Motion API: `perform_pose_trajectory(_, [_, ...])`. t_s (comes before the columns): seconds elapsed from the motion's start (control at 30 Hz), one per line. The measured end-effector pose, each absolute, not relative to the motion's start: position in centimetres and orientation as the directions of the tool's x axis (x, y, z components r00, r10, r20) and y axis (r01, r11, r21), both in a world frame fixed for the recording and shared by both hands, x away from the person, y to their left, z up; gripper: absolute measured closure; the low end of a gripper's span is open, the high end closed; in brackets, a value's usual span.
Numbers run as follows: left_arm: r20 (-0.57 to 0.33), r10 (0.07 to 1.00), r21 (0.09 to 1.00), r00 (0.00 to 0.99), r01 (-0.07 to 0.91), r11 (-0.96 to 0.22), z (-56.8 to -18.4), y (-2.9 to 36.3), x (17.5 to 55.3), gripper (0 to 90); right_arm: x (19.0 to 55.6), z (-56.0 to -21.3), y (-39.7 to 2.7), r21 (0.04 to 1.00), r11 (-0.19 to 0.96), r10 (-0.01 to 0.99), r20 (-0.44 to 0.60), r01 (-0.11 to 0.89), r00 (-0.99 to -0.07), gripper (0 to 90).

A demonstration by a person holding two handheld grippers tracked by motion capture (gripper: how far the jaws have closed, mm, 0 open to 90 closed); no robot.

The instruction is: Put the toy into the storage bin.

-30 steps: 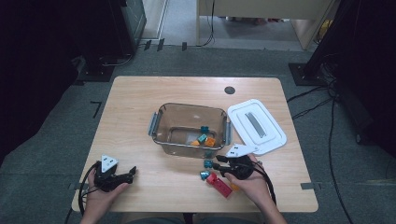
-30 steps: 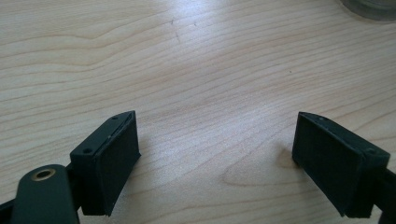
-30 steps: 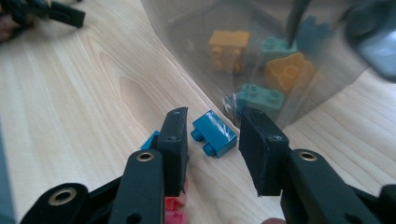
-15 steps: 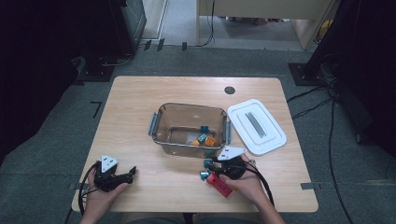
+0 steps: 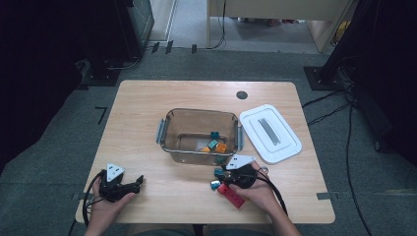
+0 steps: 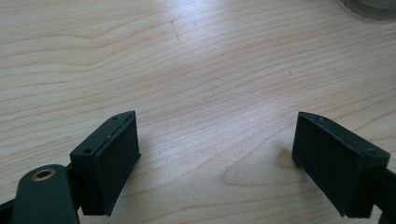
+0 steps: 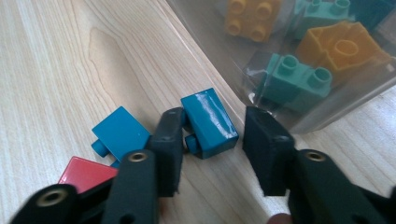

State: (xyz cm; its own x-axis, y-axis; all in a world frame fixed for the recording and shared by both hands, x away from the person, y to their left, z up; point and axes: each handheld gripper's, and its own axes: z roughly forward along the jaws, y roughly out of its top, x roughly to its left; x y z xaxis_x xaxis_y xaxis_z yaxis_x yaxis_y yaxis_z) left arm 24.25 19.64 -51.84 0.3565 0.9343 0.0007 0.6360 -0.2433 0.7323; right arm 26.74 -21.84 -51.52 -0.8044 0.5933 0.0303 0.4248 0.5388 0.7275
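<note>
Now that the right gripper (image 7: pixel 212 140) has sunk toward the table's (image 5: pixel 147 118) near edge, its narrowed, just-closing jaws straddle a blue brick (image 7: pixel 208 122), not yet pinching it, so the grasp looks imminent.

White lid (image 5: pixel 270 132) lies on table (image 5: pixel 147 123) (right of centre).

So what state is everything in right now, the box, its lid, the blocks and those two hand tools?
Clear box: open, upright, a few blocks inside.
White lid: off, flat on the table beside the box.
Blue block: lying on its side between the right jaws; left jaw touching, right jaw apart.
Second blue block: loose on the table.
Red block: flat on the table.
Right gripper: jaws just closing, not yet gripping.
Left gripper: jaws open, nothing between.
</note>
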Motion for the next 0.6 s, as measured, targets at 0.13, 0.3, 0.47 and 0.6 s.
perform_pose_trajectory(0.13, [0.001, 0.934, 0.732, 0.357, 0.636, -0.243, -51.8, 19.6, 24.3, 14.7, 26.7, -51.5, -21.9, 0.724, 0.543, 0.591, 0.029, 0.425, -0.806, 65.5])
perform_pose_trajectory(0.3, [0.0, 0.934, 0.733, 0.356, 0.636, -0.243, -51.8, 19.6, 24.3, 14.6, 26.4, -51.3, -22.1, 0.723, 0.548, 0.584, 0.029, 0.421, -0.811, 65.8])
perform_pose_trajectory(0.47, [0.001, 0.934, 0.733, 0.356, 0.636, -0.243, -51.8, 19.6, 24.3, 14.7, 26.0, -50.5, -23.0, 0.728, 0.531, 0.599, 0.04, 0.433, -0.8, 65.8])
perform_pose_trajectory(0.6, [0.001, 0.934, 0.732, 0.356, 0.636, -0.243, -51.8, 19.6, 24.3, 14.7, 25.7, -49.8, -24.0, 0.733, 0.516, 0.616, 0.043, 0.444, -0.787, 65.8])
